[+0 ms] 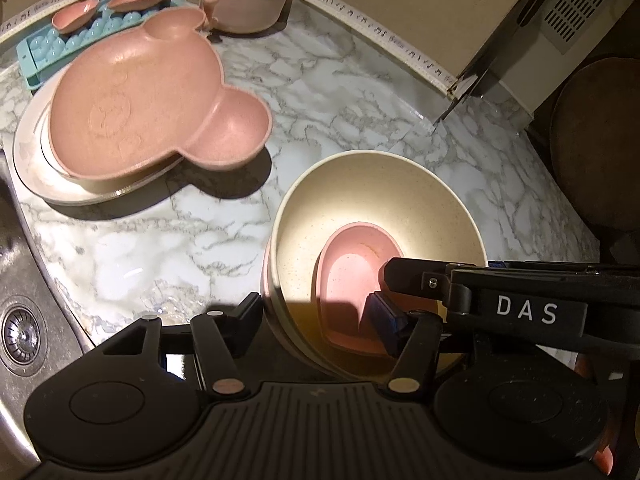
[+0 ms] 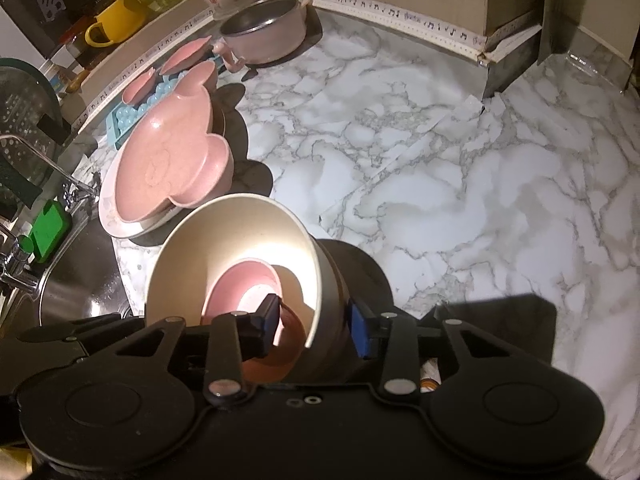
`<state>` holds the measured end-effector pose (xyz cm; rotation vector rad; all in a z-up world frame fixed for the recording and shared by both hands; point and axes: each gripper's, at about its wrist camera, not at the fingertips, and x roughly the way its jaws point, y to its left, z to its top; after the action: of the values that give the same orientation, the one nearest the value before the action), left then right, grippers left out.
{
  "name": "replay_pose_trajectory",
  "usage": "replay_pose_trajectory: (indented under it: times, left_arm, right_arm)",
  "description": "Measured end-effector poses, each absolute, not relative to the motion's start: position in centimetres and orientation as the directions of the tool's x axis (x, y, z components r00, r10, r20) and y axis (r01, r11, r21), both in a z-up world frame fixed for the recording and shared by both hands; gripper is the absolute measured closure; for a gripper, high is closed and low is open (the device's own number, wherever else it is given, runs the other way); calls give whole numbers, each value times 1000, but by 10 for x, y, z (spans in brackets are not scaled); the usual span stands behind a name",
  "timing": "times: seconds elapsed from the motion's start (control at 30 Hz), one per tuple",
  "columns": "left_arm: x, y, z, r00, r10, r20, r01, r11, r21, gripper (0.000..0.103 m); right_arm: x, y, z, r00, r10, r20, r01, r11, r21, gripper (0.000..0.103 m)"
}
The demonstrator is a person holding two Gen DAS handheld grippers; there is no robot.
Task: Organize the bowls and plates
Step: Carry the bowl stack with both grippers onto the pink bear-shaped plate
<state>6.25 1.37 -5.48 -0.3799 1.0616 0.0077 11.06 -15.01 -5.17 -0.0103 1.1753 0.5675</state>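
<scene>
From the left wrist, white letters "DAS" (image 1: 527,310) read on the black arm of the right gripper (image 1: 394,276), which reaches into the cream bowl (image 1: 360,184). One small pink bowl (image 1: 356,276) sits inside it. The left gripper (image 1: 316,316) straddles the cream bowl's near wall, fingers (image 1: 386,320) apart; whether they pinch it I cannot tell. On the marble bench (image 1: 160,240) one bear-shaped pink plate (image 1: 152,100) tops a round plate (image 1: 36,168); behind lie two pink leaf dishes (image 1: 76,16), one blue tray (image 1: 48,48) and one pot (image 1: 248,0).

From the right wrist, the right gripper (image 2: 314,326) clamps the cream bowl's (image 2: 192,248) rim between both fingers (image 2: 268,320). A yellow mug (image 2: 116,20) stands on a shelf; the jar lettering there is unreadable.
</scene>
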Motion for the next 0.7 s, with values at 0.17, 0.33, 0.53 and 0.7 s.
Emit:
replay_pose_trajectory:
  times: [0.17, 0.33, 0.53, 0.7]
  left_arm:
    - [64, 23, -38, 513, -167, -842, -187, 935, -300, 44]
    - [68, 36, -20, 538, -146, -830, -196, 936, -292, 44]
    - [73, 59, -7, 561, -101, -821, -226, 936, -270, 44]
    - [77, 80, -3, 565, -63, -823, -257, 934, -248, 45]
  right_arm:
    - [113, -144, -35, 282, 424, -861, -446, 852, 273, 67]
    - [118, -129, -18, 298, 441, -846, -478, 836, 268, 67]
    - [125, -103, -2, 312, 459, -832, -520, 815, 255, 68]
    - [132, -77, 1, 318, 467, -825, -553, 798, 238, 73]
